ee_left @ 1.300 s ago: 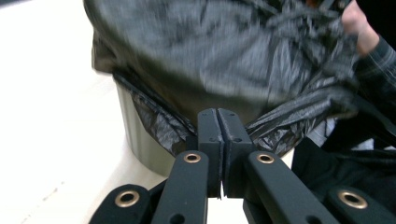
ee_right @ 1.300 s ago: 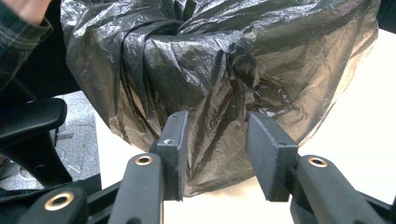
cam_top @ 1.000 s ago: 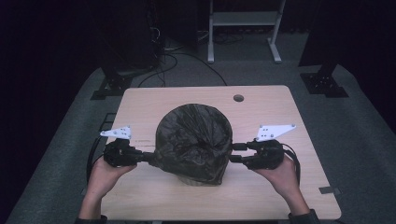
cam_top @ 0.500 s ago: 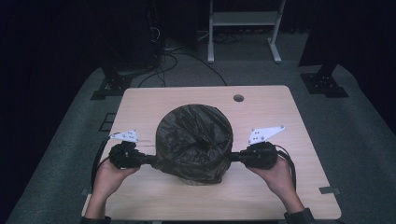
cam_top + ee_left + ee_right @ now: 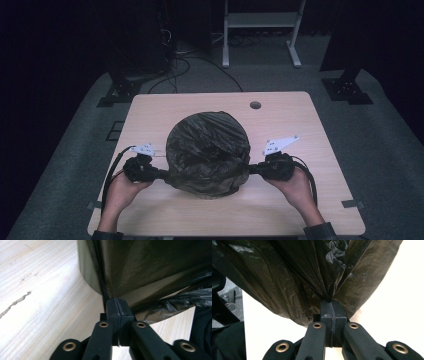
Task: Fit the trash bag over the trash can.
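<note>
Both hands have sunk toward the table's near edge, carrying the left gripper (image 5: pixel 162 174) and right gripper (image 5: pixel 253 169) lower; the black plastic bag (image 5: pixel 207 150) between them now sits flatter and wider on the table (image 5: pixel 300 120).

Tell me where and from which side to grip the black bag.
Grip the black bag at its thin lower edge, one side each, coming in level from left and right. The film gathers into pleats there, thin enough for the jaws to pinch, while the domed top is too wide. The left gripper and right gripper are shut on those edges.
</note>
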A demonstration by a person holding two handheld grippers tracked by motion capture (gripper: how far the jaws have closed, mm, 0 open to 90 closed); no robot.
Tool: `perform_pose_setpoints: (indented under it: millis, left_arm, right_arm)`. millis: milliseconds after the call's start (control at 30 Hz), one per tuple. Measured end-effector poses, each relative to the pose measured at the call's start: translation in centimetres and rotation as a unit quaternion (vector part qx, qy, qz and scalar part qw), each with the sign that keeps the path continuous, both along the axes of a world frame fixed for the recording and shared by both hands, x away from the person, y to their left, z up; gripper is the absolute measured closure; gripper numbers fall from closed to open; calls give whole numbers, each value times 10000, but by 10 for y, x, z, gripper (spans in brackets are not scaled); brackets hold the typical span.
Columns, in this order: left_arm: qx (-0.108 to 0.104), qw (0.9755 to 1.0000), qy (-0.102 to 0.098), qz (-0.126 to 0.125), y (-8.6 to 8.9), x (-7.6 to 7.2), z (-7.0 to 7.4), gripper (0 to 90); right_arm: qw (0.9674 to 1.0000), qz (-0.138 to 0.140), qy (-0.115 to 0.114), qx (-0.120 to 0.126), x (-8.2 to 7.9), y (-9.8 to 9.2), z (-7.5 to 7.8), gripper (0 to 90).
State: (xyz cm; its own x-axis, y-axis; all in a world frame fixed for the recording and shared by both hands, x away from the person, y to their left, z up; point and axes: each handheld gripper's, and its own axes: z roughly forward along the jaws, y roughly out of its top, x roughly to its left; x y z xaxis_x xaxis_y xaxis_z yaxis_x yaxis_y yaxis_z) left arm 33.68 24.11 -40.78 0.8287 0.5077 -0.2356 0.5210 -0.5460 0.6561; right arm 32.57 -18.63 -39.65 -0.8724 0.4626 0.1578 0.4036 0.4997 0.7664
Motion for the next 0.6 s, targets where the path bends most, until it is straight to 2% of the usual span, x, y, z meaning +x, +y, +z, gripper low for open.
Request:
perform_pose_setpoints:
  millis: [67, 100, 233, 333, 400, 533, 600]
  left_arm:
    - [-171, 9998, -38, -15, 3, -2, 4, 801]
    - [-242, 9997, -99, 14, 4, -3, 7, 743]
    - [-533, 9982, -276, 48, 11, -10, 17, 599]
    - [-607, 9968, -509, 136, 15, -17, 21, 431]
    - [-643, 9959, -622, 132, 16, -22, 20, 355]
    - [-603, 9942, -863, 222, 19, -29, 13, 193]
    - [-619, 9931, -949, 288, 21, -33, 8, 146]
  right_arm:
    - [9999, -61, -102, 70, -1, -2, 3, 779]
    - [9998, -66, -120, 114, -2, -3, 5, 752]
    - [9993, -104, -263, 237, -5, -7, 15, 648]
    - [9990, -91, -314, 311, -7, -10, 22, 566]
    - [9986, -105, -339, 382, -8, -12, 26, 479]
    - [9977, -207, -365, 529, -10, -19, 37, 324]
    - [9972, -254, -370, 601, -11, -23, 43, 254]
